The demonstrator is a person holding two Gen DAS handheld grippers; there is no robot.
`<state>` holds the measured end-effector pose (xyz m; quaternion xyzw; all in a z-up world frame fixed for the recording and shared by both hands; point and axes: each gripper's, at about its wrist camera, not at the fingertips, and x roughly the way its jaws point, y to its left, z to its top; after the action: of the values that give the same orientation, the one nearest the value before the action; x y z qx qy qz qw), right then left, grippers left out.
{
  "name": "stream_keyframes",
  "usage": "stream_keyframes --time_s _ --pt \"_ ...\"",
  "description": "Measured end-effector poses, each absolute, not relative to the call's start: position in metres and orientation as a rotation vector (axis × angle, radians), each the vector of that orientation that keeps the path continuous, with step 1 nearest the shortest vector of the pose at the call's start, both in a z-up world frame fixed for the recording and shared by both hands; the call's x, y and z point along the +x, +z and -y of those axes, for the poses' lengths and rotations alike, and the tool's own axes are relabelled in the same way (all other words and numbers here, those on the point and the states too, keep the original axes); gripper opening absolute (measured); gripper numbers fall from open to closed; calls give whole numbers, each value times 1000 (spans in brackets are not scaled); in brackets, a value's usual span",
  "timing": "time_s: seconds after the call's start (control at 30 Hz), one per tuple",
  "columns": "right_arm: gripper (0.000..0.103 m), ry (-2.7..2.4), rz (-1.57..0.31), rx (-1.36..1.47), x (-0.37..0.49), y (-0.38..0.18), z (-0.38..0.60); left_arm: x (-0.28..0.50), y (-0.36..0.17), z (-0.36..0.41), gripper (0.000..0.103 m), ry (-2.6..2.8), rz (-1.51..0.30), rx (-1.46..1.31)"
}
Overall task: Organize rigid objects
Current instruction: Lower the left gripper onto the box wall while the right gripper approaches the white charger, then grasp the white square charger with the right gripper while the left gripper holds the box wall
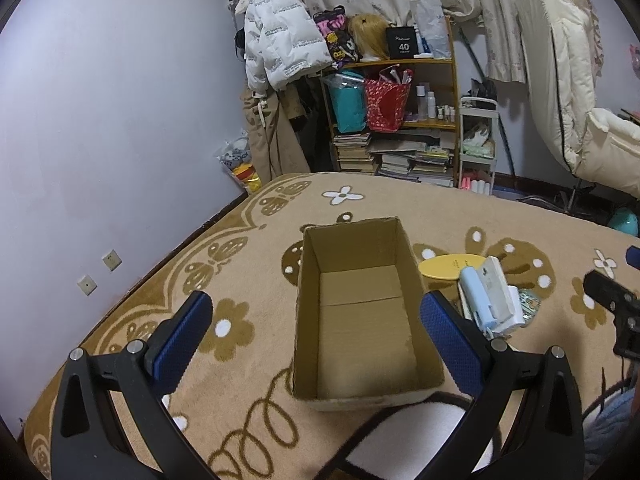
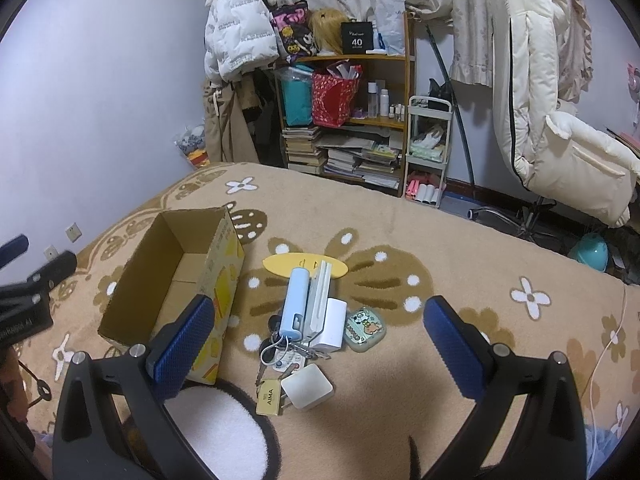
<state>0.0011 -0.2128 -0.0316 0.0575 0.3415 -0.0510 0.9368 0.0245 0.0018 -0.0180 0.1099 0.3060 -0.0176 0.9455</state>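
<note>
An open, empty cardboard box stands on the blanket; it also shows in the right wrist view. Right of it lies a pile of small items: a yellow oval plate, a light blue power bank, a white flat device, a white cube charger, a green panda case, keys with an AIMA tag and a white square adapter. My left gripper is open, its fingers either side of the box. My right gripper is open above the pile.
The brown flower-patterned blanket covers the bed. Behind it stand a wooden shelf with books and bags, a white cart, a hanging white jacket and a cream chair. The wall is on the left.
</note>
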Motion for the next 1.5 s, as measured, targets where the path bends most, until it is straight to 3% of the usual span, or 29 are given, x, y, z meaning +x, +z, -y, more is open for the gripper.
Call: stream_keyframes --time_s 0.23,0.87,0.93,1.07,1.17,1.2,1.23,1.37,1.5 --pt "103 -108 -770 123 34 -51 228 60 -22 -2 103 -4 -663 209" --pt "103 -113 -984 114 79 -113 233 145 -106 -25 101 40 -979 146" --pt "103 -111 -1019 114 79 -122 232 149 -116 -28 85 58 -1018 146" --pt "103 -87 -1101 88 79 -141 226 151 -133 -29 74 51 -1091 132" --pt "103 -79 -1157 43 81 -156 220 152 -136 -30 51 43 -1114 125" --pt "103 -81 -1171 33 82 -158 219 152 -137 -30 36 35 -1125 122" --pt "103 -80 -1190 20 82 -162 218 152 -139 -31 28 25 -1141 115" --pt "96 -66 -1251 -5 83 -179 215 153 -141 -38 14 50 -1159 95" --pt "90 -40 -1294 17 83 -191 215 154 -141 -47 11 47 -1174 34"
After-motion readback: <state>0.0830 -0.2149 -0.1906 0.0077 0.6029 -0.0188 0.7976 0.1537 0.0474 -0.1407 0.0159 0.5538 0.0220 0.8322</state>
